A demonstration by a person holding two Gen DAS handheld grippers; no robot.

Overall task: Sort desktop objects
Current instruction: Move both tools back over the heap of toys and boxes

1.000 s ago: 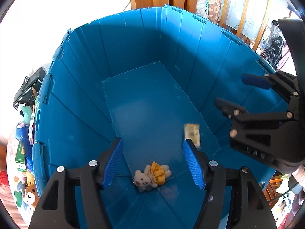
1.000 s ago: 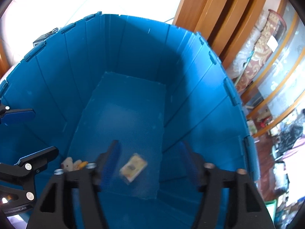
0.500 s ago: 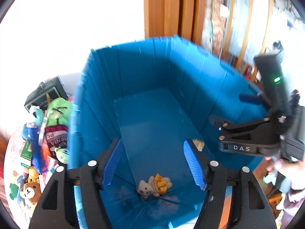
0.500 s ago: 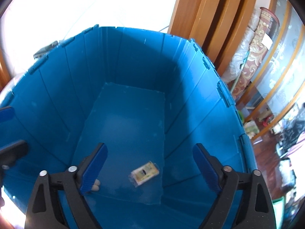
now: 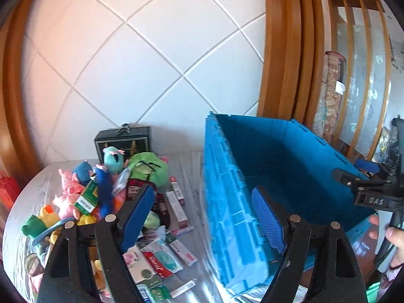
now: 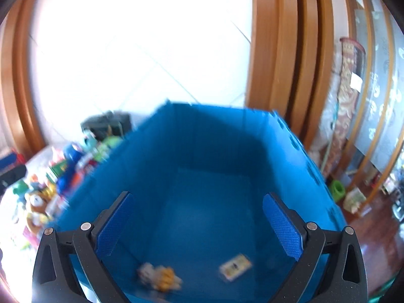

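Blue crate (image 6: 202,151) under released, empty right hand-held gripper (image 6: 199,227); left hand-held gripper (image 5: 202,217) likewise

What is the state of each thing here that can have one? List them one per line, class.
Left tongs: open, nothing between the pads, jaws just been opening.
Right tongs: open wide, empty, jaws just been opening.
Blue crate: upright, lidless, nearly empty.
Small teddy: lying on the crate floor.
Small packet: lying flat on the crate floor.
Toy and box pile: heaped on the table, unsorted.
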